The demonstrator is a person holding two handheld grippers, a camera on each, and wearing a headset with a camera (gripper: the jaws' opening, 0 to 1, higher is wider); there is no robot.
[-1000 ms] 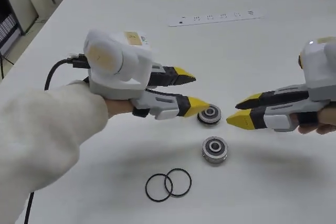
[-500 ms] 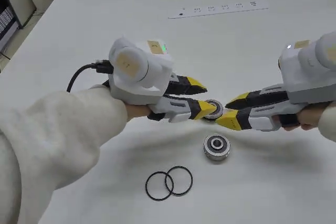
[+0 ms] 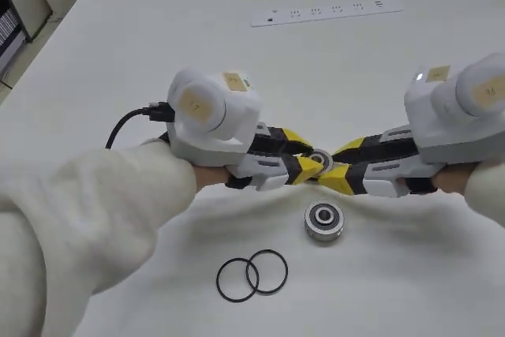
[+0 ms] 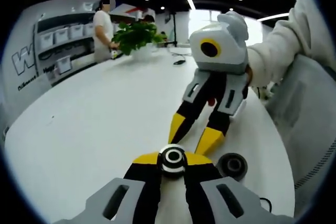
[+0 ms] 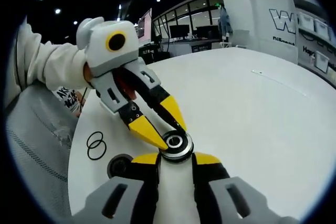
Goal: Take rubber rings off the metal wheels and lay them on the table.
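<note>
A metal wheel (image 3: 319, 160) with a dark rubber ring sits between both grippers, just above or on the white table (image 3: 237, 61). My left gripper (image 3: 308, 154) comes from the left, shut on the wheel (image 4: 172, 161). From the right, my right gripper (image 3: 333, 165) stands open, its yellow tips at the wheel's (image 5: 176, 144) other side. A second wheel (image 3: 323, 220) lies flat just in front. Two loose black rubber rings (image 3: 252, 275) lie overlapping near the front edge. In the left gripper view the right gripper (image 4: 193, 134) faces me, jaws apart.
A white power strip (image 3: 325, 13) lies far back on the table. A black cable (image 3: 130, 120) trails from the left gripper off to the left. The person's cream sleeve (image 3: 87, 226) covers the front left. Shelves and a standing person (image 4: 105, 24) are beyond the table.
Both grippers have come together on the far wheel. The left gripper's jaws narrowed onto it; the right gripper slid in from the right, still spread. The near wheel and rings stayed put.
</note>
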